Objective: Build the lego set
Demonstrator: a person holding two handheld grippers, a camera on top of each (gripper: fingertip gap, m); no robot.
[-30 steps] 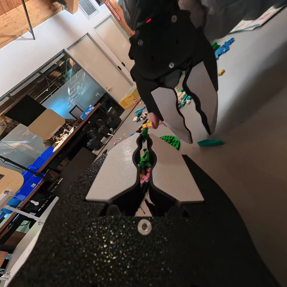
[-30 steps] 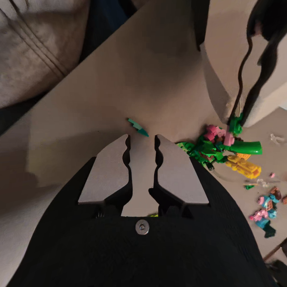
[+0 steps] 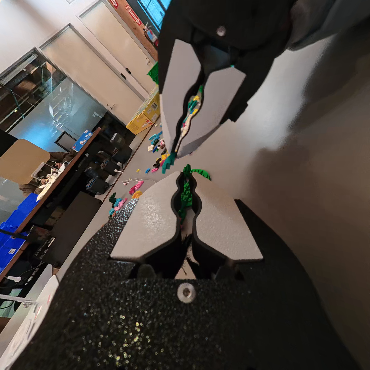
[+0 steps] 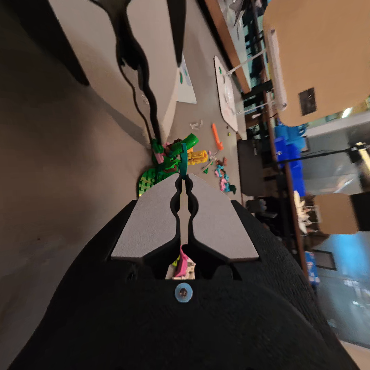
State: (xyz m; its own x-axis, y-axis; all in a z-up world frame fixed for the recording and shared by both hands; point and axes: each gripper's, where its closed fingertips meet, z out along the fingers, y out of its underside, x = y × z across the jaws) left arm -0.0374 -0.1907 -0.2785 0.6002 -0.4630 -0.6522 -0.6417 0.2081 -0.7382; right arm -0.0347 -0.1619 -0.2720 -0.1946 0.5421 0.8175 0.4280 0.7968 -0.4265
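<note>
Right gripper (image 4: 183,177) is pinching a thin teal leaf piece (image 4: 183,160) by its tip, left gripper (image 3: 187,176) is clamping the green plant build (image 3: 186,197), so the leaf's probably twisting loose when pushed on.

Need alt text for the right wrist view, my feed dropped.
The right tool is shut on a thin teal leaf-shaped brick piece that sticks out past its tips. Just beyond, the left tool grips a green plant build on the grey table, with yellow bricks and an orange piece nearby.
</note>
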